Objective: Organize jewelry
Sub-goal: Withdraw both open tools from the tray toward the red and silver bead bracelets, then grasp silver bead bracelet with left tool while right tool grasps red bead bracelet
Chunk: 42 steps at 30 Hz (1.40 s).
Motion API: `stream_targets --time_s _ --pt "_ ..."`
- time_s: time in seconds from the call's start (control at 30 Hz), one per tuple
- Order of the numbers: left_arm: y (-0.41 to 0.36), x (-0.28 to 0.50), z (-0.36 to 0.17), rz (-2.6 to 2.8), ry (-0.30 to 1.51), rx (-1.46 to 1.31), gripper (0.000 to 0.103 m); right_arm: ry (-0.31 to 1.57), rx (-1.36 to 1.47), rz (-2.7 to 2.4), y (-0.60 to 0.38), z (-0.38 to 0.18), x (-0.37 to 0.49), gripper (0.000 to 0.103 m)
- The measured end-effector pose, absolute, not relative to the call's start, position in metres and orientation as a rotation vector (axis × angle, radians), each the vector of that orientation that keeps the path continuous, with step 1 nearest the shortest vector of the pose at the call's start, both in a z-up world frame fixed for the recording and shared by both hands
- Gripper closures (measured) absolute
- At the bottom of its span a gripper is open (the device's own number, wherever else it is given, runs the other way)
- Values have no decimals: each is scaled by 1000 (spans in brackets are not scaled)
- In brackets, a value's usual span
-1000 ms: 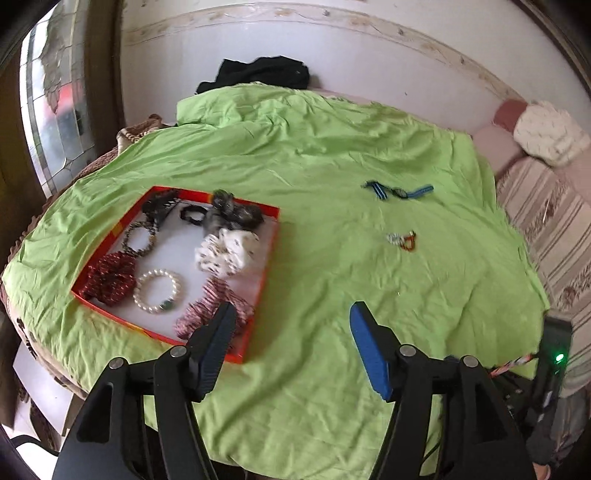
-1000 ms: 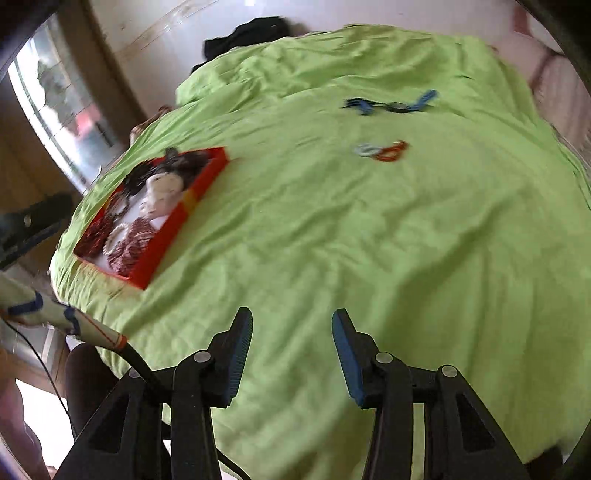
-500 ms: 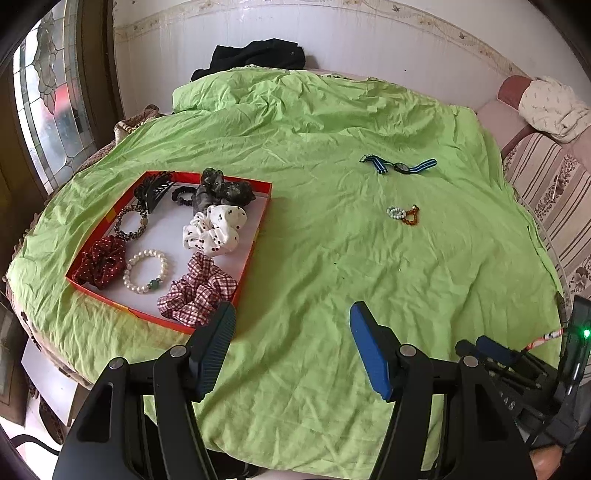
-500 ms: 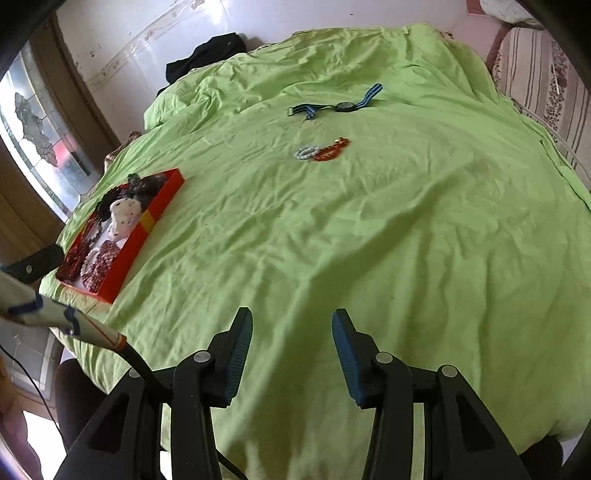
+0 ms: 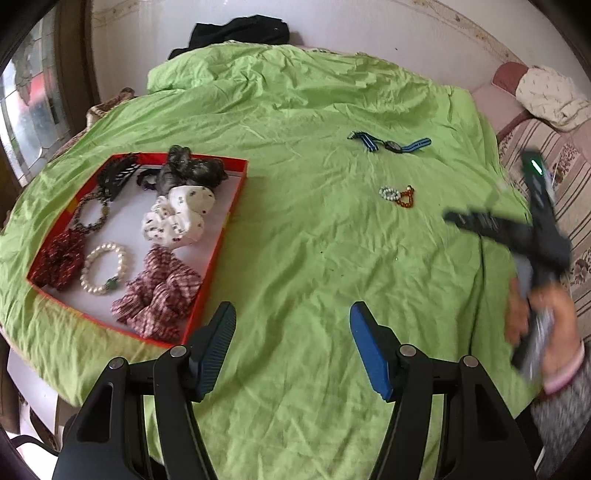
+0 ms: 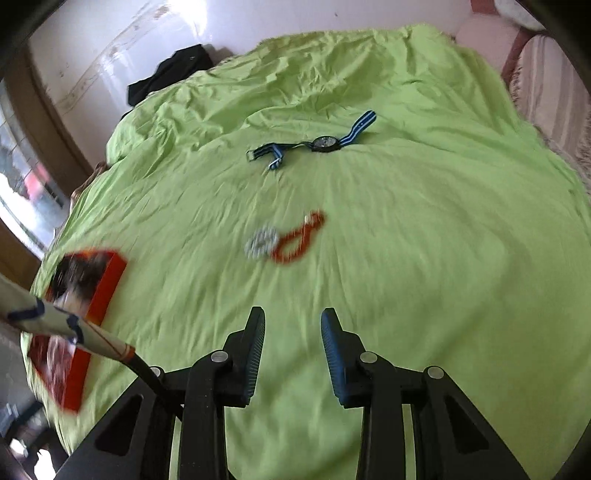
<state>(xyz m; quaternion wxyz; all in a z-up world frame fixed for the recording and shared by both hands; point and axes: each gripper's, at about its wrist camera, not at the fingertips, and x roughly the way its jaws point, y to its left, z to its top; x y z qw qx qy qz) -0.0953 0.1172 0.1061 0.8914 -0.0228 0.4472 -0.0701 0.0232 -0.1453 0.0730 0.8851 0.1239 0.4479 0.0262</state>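
Observation:
A red-rimmed tray point(image 5: 236, 195) lies on the left of the green bedspread point(image 5: 295, 240), holding scrunchies, a pearl bracelet point(image 5: 103, 267), a beaded bracelet and a black hair claw. Loose on the cloth lie a white bead bracelet point(image 5: 388, 192) point(image 6: 262, 242) touching an orange bead bracelet point(image 5: 405, 197) point(image 6: 297, 240), and farther back a watch with a blue striped strap point(image 5: 392, 144) point(image 6: 325, 143). My left gripper point(image 5: 290, 347) hovers open and empty near the tray's front corner. My right gripper point(image 6: 293, 350) is short of the two bracelets, its jaws closing with nothing between them.
The right gripper point(image 5: 517, 236) shows blurred at the right in the left wrist view, held by a hand in a grey sleeve point(image 5: 546, 332). Black clothing point(image 5: 236, 31) lies by the far wall. A striped sofa point(image 5: 546, 155) with a cushion borders the right.
The right gripper swept forward over the cloth toward the two bead bracelets and its jaws narrowed. The left gripper sank slightly toward the bed, jaws unchanged.

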Motion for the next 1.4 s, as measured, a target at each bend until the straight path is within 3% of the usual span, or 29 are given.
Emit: stream_targets --time_s 0.27,0.3,0.33,0.9,0.97,1.03,1.3,1.33,1.37,1.4 --pt "114 -66 88 -175 948 -23 40 1004 284 -3 -145 37 128 70" --pt "113 -63 86 -176 953 -22 40 1025 278 -28 -146 31 135 77" --pt "111 -60 84 -179 958 -22 40 1044 274 -45 -148 26 137 94" --pt "12 59 71 -342 1019 -44 40 881 446 -94 -255 33 -12 94" --pt "-6 82 66 -371 1034 -51 57 875 473 -79 -259 27 -13 94" --pt "-23 108 57 -399 1066 -67 64 881 508 -52 -262 20 -10 94" --pt "-65 164 19 -391 1137 -72 65 891 541 10 -263 15 0 92" --pt "-69 164 19 -388 1133 -59 76 891 540 14 -263 15 1 92" --pt "-71 164 19 -388 1137 -51 94 890 539 17 -262 15 2 92" --pt "-71 162 20 -408 1158 -69 98 890 538 18 -262 14 2 92"
